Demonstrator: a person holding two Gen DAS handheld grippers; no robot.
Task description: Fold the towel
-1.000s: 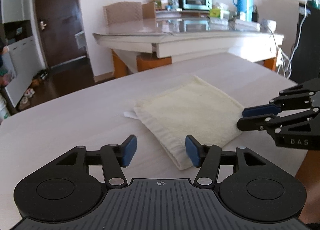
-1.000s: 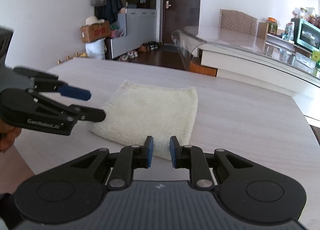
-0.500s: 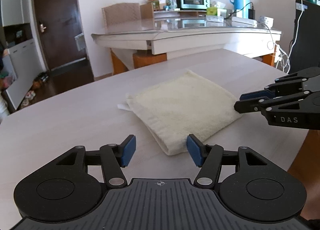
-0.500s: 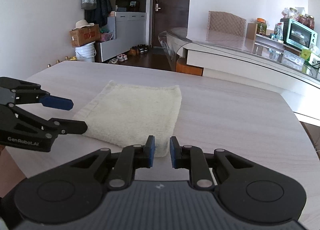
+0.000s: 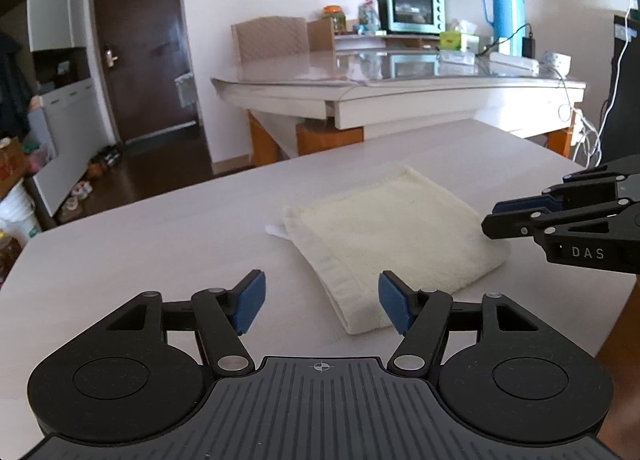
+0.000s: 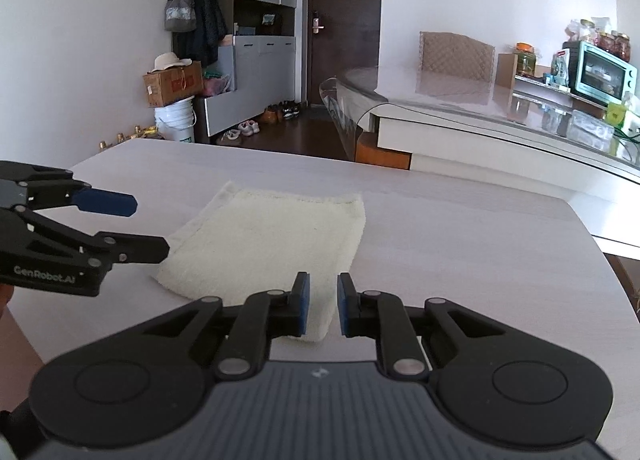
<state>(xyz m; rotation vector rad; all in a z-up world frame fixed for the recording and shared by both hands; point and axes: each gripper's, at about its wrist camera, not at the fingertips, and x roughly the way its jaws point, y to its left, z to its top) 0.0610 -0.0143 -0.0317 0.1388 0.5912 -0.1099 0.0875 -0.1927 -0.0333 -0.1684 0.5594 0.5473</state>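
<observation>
Now folded towel point(image 5: 394, 238) on table point(image 5: 140, 244); L gripper point(image 5: 320, 302) opening, R gripper point(image 6: 323, 302) narrow gap, both empty.

Two black handheld grippers, blue pads.
Left gripper point(image 5: 320, 302): matte black plastic, ribbed grey-black housing behind the fingers with a small crosshair mark, round discs either side, silver screw heads at the linkage pivots, flat blue pads point(image 5: 250, 302) on the finger tips; white "GenRobot.AI" lettering on its side in the right wrist view. Right gripper point(image 6: 323, 310): same black build, blue pads, silver screws; white "DAS" lettering behind its fingers in the left wrist view.
</observation>
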